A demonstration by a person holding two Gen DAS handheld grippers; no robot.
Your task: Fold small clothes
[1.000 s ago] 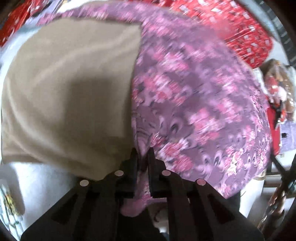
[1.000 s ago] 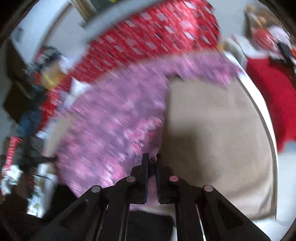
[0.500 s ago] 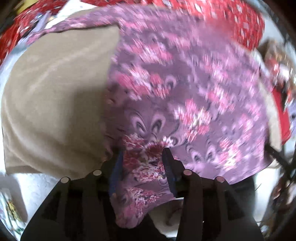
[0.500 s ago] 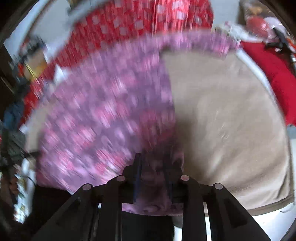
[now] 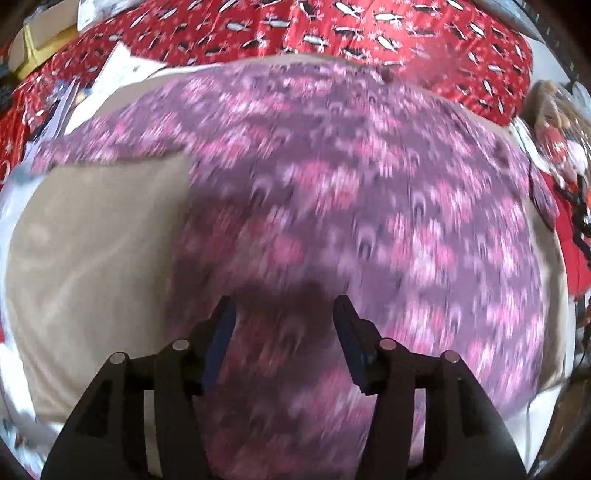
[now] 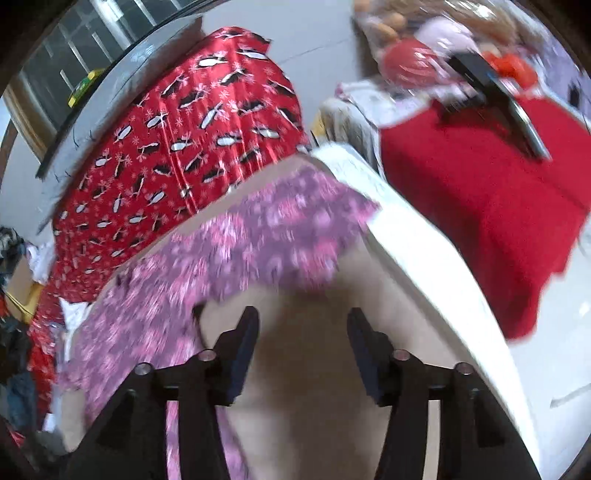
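Note:
A purple garment with pink flowers (image 5: 351,206) lies spread on a tan cloth (image 5: 92,251) that covers the work surface. My left gripper (image 5: 282,314) is open and empty just above the garment's near part. In the right wrist view the garment (image 6: 221,266) lies to the left and ahead, with one sleeve-like part reaching toward the white edge. My right gripper (image 6: 303,325) is open and empty over the bare tan cloth (image 6: 306,387) beside the garment.
A red cloth with a penguin print (image 5: 332,33) (image 6: 177,122) hangs behind the surface. The surface's white edge (image 6: 424,266) runs on the right, with a red blanket (image 6: 480,206) beyond it. Toys and clutter (image 6: 424,55) lie at the far right.
Both grippers were shut on the garment's near edge one second ago. They have opened, let the garment drop flat, and moved forward over it; the right one has swung right.

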